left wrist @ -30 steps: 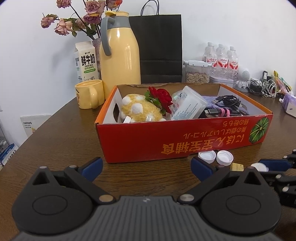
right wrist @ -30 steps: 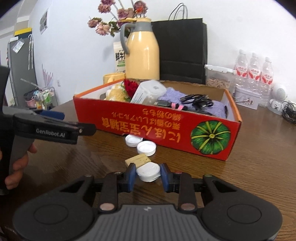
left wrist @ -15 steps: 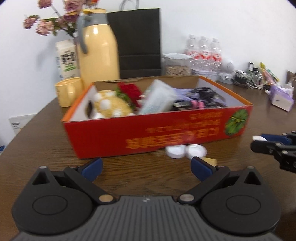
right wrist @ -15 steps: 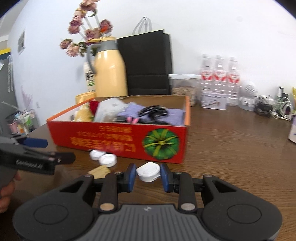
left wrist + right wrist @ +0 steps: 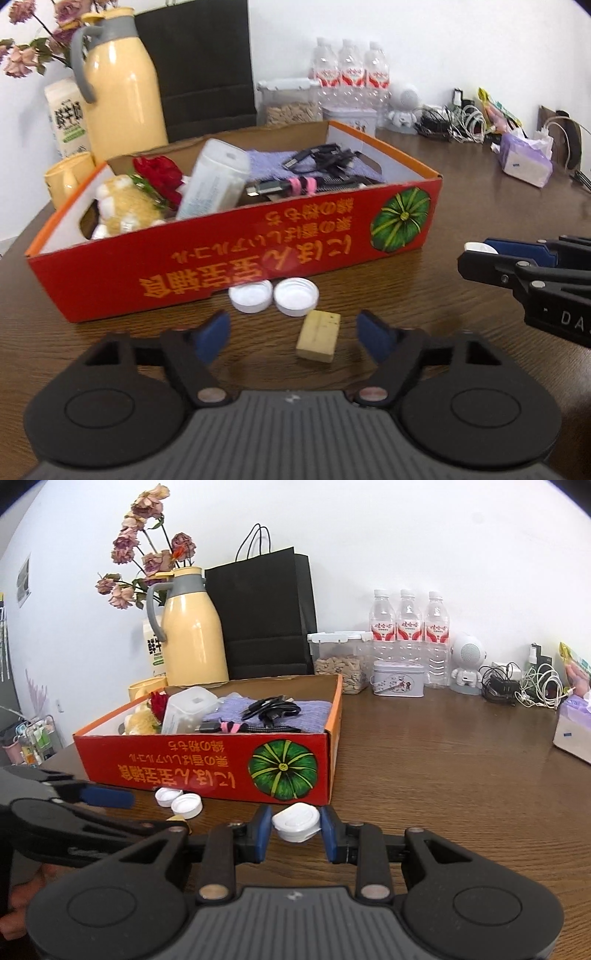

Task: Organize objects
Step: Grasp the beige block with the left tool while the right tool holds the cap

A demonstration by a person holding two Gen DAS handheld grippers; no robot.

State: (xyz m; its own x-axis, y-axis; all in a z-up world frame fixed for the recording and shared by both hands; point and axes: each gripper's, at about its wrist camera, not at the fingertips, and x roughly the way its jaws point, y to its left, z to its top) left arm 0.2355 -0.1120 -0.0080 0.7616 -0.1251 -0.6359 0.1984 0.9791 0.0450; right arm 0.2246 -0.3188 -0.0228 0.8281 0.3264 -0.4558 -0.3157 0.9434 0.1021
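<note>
My right gripper (image 5: 295, 829) is shut on a white bottle cap (image 5: 295, 821), held above the table near the right front corner of the red cardboard box (image 5: 207, 766). The cap and gripper also show at the right of the left wrist view (image 5: 480, 248). My left gripper (image 5: 295, 334) is open and empty, with a yellow eraser block (image 5: 318, 339) lying between its fingers. Two white caps (image 5: 273, 295) lie on the table against the red box (image 5: 258, 258). The box holds a plush toy, a red flower, a white container, cables and a purple cloth.
Behind the box stand a yellow thermos (image 5: 192, 631), a milk carton, a yellow mug (image 5: 68, 177), a black paper bag (image 5: 266, 616), a seed container, water bottles (image 5: 406, 627) and a tin. Cables and a tissue pack (image 5: 524, 162) lie at the right.
My right gripper has lifted the white cap off the table and carried it right, toward the box's corner. My left gripper has shifted right, so the eraser now lies between its fingers.
</note>
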